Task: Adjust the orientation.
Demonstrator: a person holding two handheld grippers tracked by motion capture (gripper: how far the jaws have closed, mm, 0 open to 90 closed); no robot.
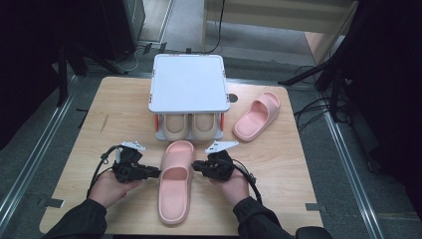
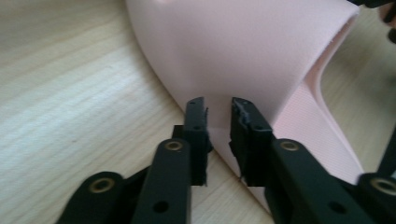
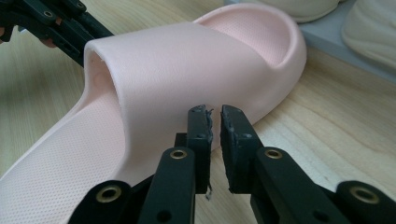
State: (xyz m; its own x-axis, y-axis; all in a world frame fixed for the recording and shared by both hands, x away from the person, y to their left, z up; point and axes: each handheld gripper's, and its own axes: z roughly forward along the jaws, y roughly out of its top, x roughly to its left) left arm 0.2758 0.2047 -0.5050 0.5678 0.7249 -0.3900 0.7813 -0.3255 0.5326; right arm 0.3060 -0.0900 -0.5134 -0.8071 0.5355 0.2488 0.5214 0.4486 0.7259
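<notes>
Two pink slippers, one rack, one table (image 1: 99, 109). Wooden table carries a white two-tier rack (image 1: 188, 82) with a beige pair (image 1: 191, 127) on its lower shelf. Far slipper (image 1: 257, 115) lies right of the rack; near slipper (image 1: 176, 179) lies centre front, toe toward the rack. Left gripper (image 1: 149, 172) and right gripper (image 1: 199, 167) flank its strap, jaws narrowly parted against the side walls; whether either pinches the foam I cannot tell. Advice: grip both sides evenly, lift level, slide toe-first.

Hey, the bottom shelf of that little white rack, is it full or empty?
Full. Two beige slippers sit side by side under the white rack, filling its lower shelf across; what lies deeper behind them cannot be told.
</notes>
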